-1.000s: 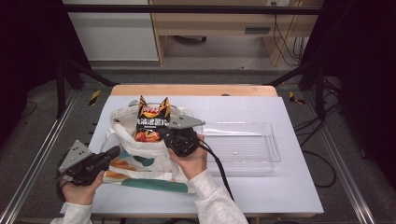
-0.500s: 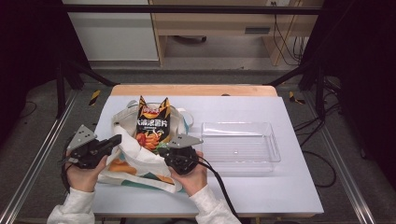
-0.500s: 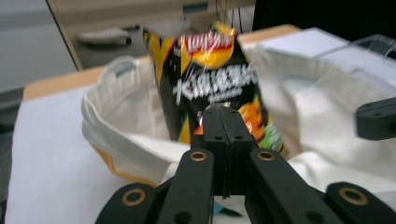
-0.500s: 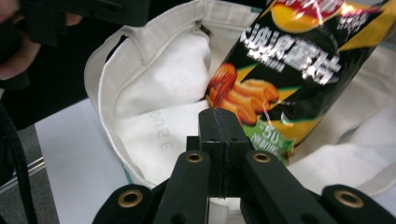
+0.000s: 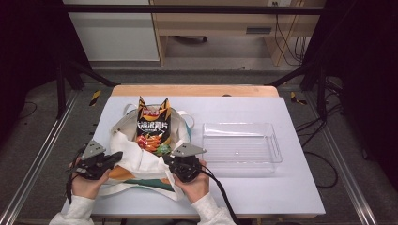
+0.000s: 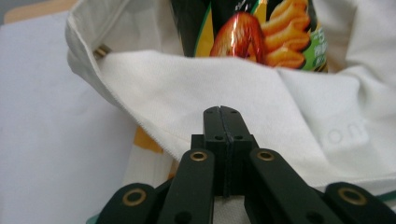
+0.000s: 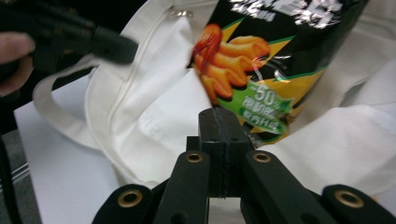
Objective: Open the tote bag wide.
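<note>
Chip bag (image 5: pixel 153 127) stands half inside the tote bag (image 5: pixel 141 161), left of centre on the tabletop (image 5: pixel 263 192). Left tool (image 5: pixel 114 158) and right tool (image 5: pixel 170 161) are both closed, empty, flanking its mouth, probably to peel the cloth down.

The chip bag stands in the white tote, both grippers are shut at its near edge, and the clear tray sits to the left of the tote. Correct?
Not quite: the high view shows the tray to the right of the tote. The rest holds: chip bag in it, left gripper and right gripper shut.
</note>
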Demonstrator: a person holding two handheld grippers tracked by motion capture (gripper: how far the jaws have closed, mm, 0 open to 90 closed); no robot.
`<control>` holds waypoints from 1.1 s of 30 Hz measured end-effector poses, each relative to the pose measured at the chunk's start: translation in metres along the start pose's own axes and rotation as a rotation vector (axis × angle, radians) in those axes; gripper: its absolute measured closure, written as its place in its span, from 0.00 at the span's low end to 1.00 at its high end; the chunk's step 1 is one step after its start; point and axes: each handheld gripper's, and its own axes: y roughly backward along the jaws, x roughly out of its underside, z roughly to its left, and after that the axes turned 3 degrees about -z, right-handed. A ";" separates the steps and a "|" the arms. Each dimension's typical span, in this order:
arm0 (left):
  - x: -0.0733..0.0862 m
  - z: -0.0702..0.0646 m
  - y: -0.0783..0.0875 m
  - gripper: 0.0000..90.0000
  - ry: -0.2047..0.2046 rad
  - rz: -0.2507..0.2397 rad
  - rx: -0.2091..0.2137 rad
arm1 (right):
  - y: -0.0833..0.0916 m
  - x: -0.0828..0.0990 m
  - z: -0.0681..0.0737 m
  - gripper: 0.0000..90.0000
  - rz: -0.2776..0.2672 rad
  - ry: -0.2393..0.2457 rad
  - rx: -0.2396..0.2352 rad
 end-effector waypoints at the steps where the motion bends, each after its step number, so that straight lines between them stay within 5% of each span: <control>1: 0.002 0.000 -0.001 1.00 -0.001 0.008 0.001 | 0.000 -0.001 -0.001 1.00 -0.003 -0.004 0.006; 12: 0.011 -0.001 -0.010 1.00 -0.010 0.059 0.002 | -0.013 0.012 -0.003 1.00 0.063 -0.005 0.042; 20: -0.014 -0.003 -0.004 1.00 -0.010 -0.068 0.015 | -0.017 0.029 0.000 1.00 0.115 -0.014 0.040; 25: -0.030 -0.001 -0.018 1.00 0.021 -0.078 0.006 | -0.019 0.037 0.001 1.00 0.151 -0.017 0.030; 33: -0.023 0.010 -0.035 1.00 0.032 -0.013 -0.020 | -0.019 0.043 0.003 1.00 0.185 -0.004 0.033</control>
